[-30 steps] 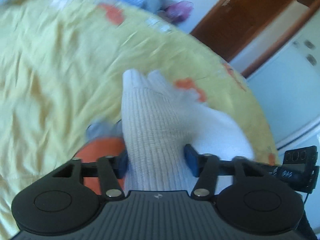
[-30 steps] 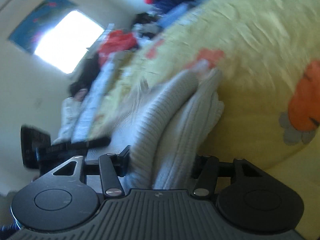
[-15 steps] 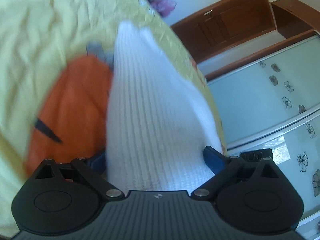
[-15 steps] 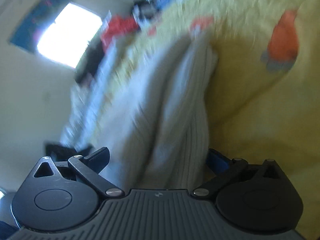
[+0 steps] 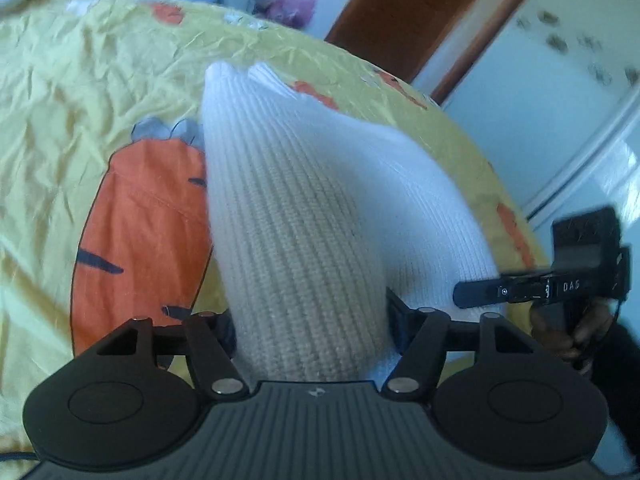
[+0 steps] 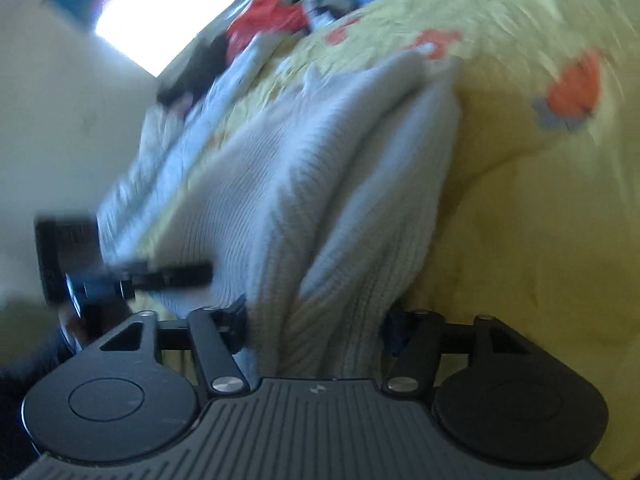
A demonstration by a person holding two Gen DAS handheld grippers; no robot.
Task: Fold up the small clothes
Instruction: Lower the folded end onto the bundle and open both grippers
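1. The white knitted sweater (image 5: 304, 208) is lying on the yellow bedspread (image 5: 80, 92), right beside a big orange carrot picture (image 5: 140, 232). Its near end is lifting up into both grippers, and its far end is resting on the bed.

2. The left gripper (image 5: 310, 320) is closing its jaws, with a thick bunch of the knit sitting between them. The pads are touching the cloth on both sides, so it looks like it is holding the sweater.

3. The right gripper (image 6: 316, 320) is closing too, with folded layers of the same sweater (image 6: 320, 184) between its jaws. The picture is blurry, but the cloth is filling the gap from side to side.

4. The sweater is looking soft and floppy. It is sagging and bending wherever nothing is holding it up. It is probably light, and it is not going to break.

5. The ribbed knit is looking fuzzy, not slippery, so it should be staying put in the pads. It is stretchy, though, so hard pulling could be dragging it out of shape.

6. It is bunching up thick, so a grip on many layers may be letting the inner layers slide out.

7. The best place to hold is probably along one edge, with the two grippers set apart, so the cloth is hanging flat between them.

8. More clothes (image 6: 272, 24) are piling up at the far end of the bed, well apart from the sweater.
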